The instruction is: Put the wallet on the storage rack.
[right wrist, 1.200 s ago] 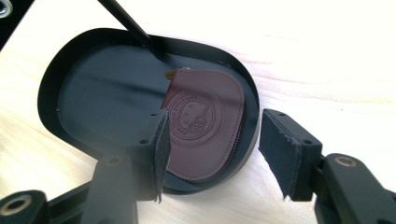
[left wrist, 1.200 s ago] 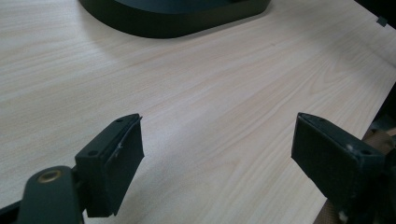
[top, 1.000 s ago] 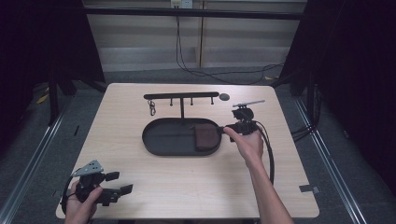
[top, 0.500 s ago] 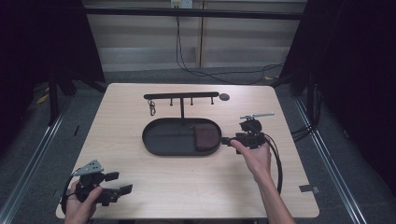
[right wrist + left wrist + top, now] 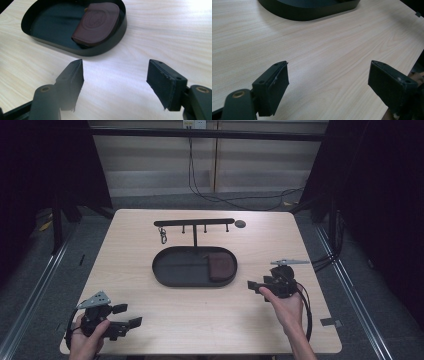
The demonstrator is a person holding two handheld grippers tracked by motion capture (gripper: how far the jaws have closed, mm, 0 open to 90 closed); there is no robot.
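Brown pouch [image 5: 96, 23] lies, seemingly flat, inside black tray [image 5: 110, 47].

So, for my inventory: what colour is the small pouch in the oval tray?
Dark reddish-brown leather pouch, clearest in the right gripper view.

A black hook rack [image 5: 194, 224] is standing at twelve o'clock on the table [image 5: 150, 320], a key ring [image 5: 163, 238] hanging from it; a dark disc [image 5: 240, 224] is lying at one o'clock.

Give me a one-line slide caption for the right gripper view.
Open right claw above the wooden table, facing a brown pouch lying at one end of a black oval tray.
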